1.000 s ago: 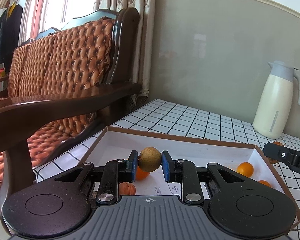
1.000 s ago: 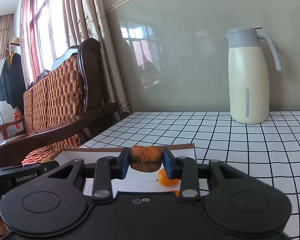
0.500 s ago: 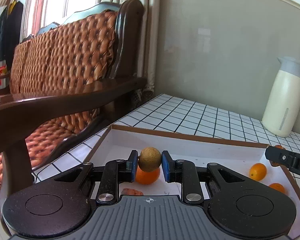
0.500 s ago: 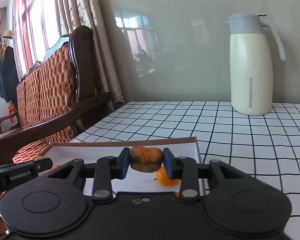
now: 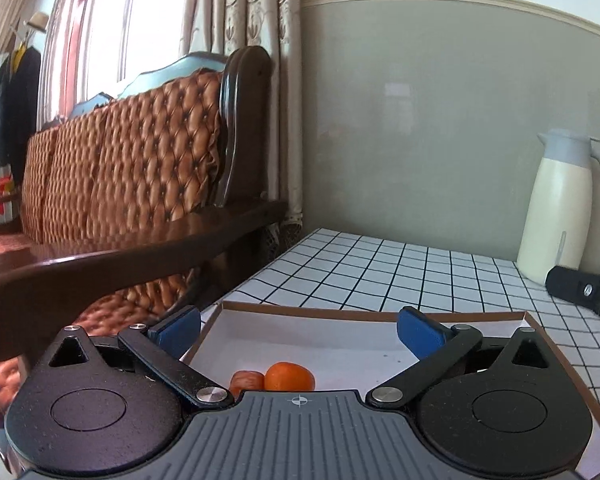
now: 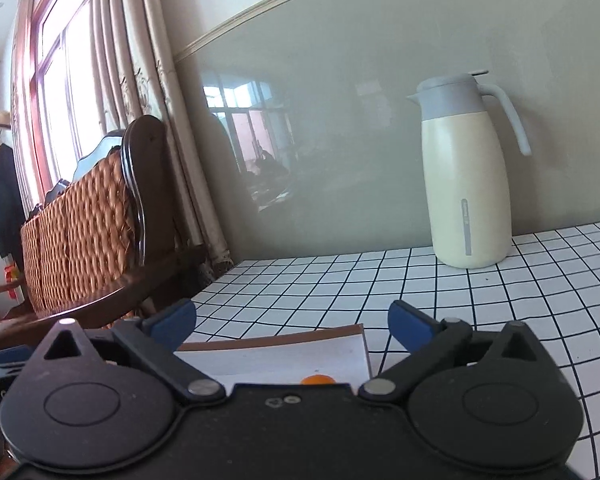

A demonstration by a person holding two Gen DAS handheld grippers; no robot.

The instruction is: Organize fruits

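Note:
A shallow white box with a brown rim (image 5: 364, 313) lies on the checked table. In the left wrist view an orange fruit (image 5: 289, 376) and a reddish-brown fruit (image 5: 246, 381) lie in the box, just ahead of my left gripper (image 5: 298, 330), which is open and empty above it. The right gripper's body (image 5: 584, 291) shows at the far right. In the right wrist view my right gripper (image 6: 291, 322) is open and empty over the box's right end (image 6: 300, 334); the top of an orange fruit (image 6: 318, 379) peeks above its body.
A cream thermos jug (image 6: 466, 184) stands by the grey wall, also in the left wrist view (image 5: 558, 210). A dark wooden sofa with quilted orange cushions (image 5: 140, 184) stands left of the table; its armrest (image 5: 132, 256) runs close to the box.
Both grippers have opened. The round brown fruit is gone from my left gripper and the reddish-brown fruit from my right. Both grippers have pulled back and up.

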